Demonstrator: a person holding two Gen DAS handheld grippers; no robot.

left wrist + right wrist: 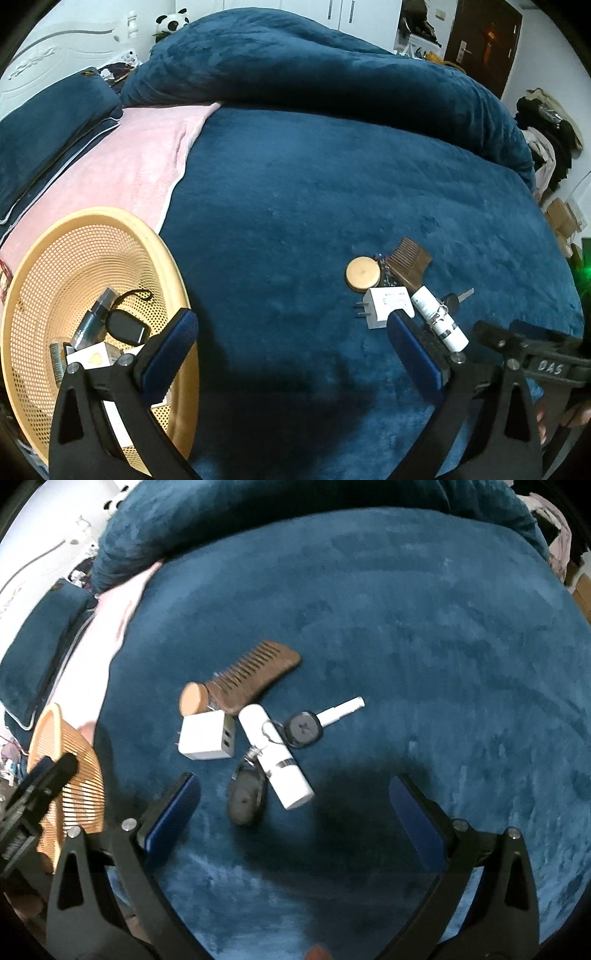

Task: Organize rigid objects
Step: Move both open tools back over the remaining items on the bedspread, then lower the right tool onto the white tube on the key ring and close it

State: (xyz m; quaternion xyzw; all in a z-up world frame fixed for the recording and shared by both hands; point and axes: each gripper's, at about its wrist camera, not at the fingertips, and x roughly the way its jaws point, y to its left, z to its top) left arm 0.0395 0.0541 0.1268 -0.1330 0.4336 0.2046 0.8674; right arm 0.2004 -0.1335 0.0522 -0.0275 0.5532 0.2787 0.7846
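Observation:
A pile lies on the blue bedspread: a brown wooden comb (255, 672), a round wooden lid (192, 699), a white USB charger (203, 736), a white tube (275, 757), a black key (303, 729) and a dark fob (245, 799). The charger (386, 304), lid (363, 273), comb (408, 260) and tube (439, 319) also show in the left wrist view. My right gripper (295, 812) is open, just short of the fob and tube. My left gripper (291, 343) is open and empty, between the pile and a yellow basket (44, 266) that holds several items.
The basket (79, 794) sits at the bed's left on a pink blanket (122, 173). A rolled blue duvet (314, 62) and a blue pillow (48, 129) lie at the back. Clothes and boxes stand beyond the bed's right edge.

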